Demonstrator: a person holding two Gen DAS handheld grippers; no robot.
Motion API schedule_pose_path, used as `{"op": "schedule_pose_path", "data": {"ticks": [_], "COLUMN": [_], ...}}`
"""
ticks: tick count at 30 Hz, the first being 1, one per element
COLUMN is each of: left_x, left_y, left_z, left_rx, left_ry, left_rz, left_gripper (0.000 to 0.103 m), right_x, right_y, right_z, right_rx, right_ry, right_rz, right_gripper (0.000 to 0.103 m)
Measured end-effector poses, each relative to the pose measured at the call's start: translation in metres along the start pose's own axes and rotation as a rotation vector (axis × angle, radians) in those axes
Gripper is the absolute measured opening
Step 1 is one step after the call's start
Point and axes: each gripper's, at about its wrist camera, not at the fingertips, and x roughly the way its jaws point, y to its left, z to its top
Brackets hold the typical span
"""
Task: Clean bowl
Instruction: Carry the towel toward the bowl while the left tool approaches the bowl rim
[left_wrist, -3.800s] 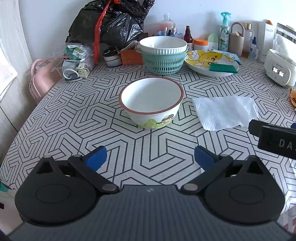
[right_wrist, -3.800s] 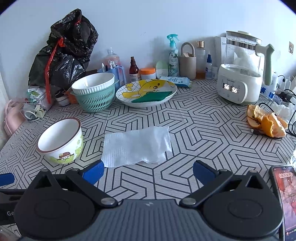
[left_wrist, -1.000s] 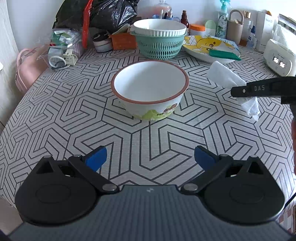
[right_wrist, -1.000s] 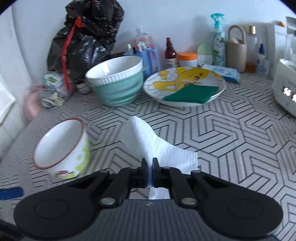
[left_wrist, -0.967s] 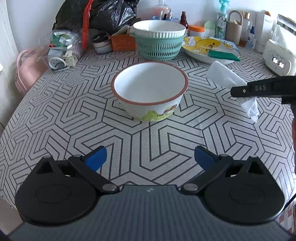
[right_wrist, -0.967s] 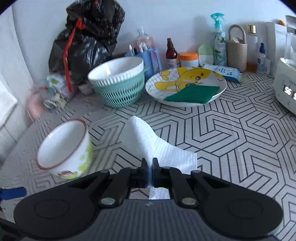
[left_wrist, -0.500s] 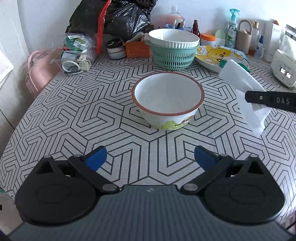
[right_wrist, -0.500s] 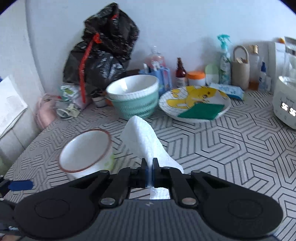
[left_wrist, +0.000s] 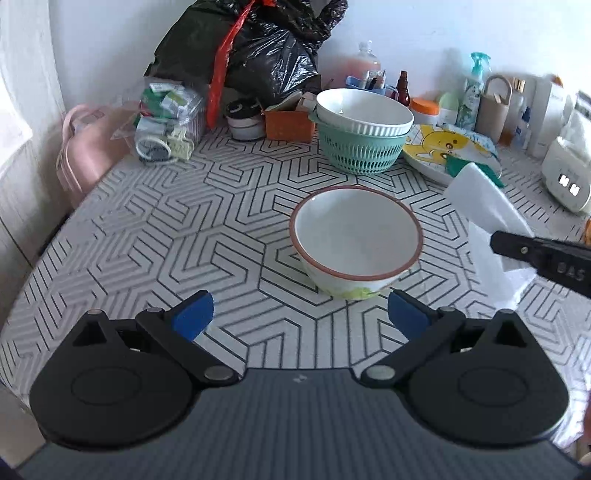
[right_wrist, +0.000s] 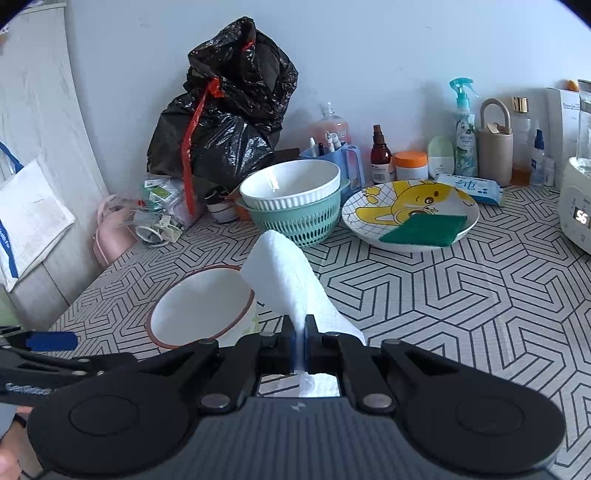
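A white bowl (left_wrist: 356, 240) with a brown rim and a green print stands upright on the patterned table. It also shows in the right wrist view (right_wrist: 201, 308). My left gripper (left_wrist: 299, 314) is open and empty, just in front of the bowl. My right gripper (right_wrist: 300, 334) is shut on a white paper towel (right_wrist: 282, 280), held above the table just right of the bowl. The towel (left_wrist: 487, 214) and the right gripper's finger (left_wrist: 543, 254) show at the right of the left wrist view.
Behind the bowl stands a teal colander (left_wrist: 360, 147) with a white bowl in it, a cartoon plate (right_wrist: 410, 214) with a green sponge (right_wrist: 424, 230), a black rubbish bag (right_wrist: 229, 110), several bottles (right_wrist: 461, 129) and a white kettle base (left_wrist: 569, 177). The table's left edge (left_wrist: 48, 243) is near.
My right gripper has picked the paper towel up off the table and carried it left, close to the bowl. My left gripper has shifted left and nearer the bowl, staying open.
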Motion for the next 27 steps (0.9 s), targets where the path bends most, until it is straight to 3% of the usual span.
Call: {"op": "schedule_pose_path", "data": {"ticks": [6,8,9,11,13,15,17,23,27], "left_x": [-0.002,-0.002,-0.002,0.004,0.009,0.012,0.013,0.029,0.041], "left_y": [-0.006,-0.003,-0.001,0.01,0.016,0.015,0.013,0.02,0.022], "left_z": [0.001,0.001,0.001,0.003,0.005,0.007,0.008,0.023,0.027], "left_rx": [0.049,0.023,0.005,-0.068,-0.085,-0.064,-0.05,-0.117,-0.147], "left_ry": [-0.041,-0.055,-0.051,-0.012,0.011,0.014,0.013,0.05,0.067], "left_rz": [0.046,0.031,0.019,-0.035,-0.066,-0.045,-0.021,-0.077,-0.068], "left_gripper": [0.099,0.084,0.061,0.033,0.028,0.022,0.021,0.021,0.021], "right_x": [-0.005,-0.007,-0.008,-0.009,-0.01,-0.012,-0.012,-0.012,-0.012], "right_y": [0.003,0.004,0.004,0.004,0.005,0.005,0.005,0.005,0.006], "right_z": [-0.002,-0.003,-0.003,-0.004,-0.004,-0.004,-0.004,-0.005,-0.007], "right_rx": [-0.001,-0.001,-0.003,-0.005,-0.009,-0.013,-0.012,-0.006,-0.011], "right_ry": [-0.011,-0.013,-0.014,-0.015,-0.015,-0.016,-0.016,-0.011,-0.003], "right_rz": [0.016,0.02,0.02,0.018,0.017,0.017,0.019,0.022,0.023], "right_gripper": [0.005,0.005,0.005,0.005,0.005,0.005,0.005,0.005,0.005]}}
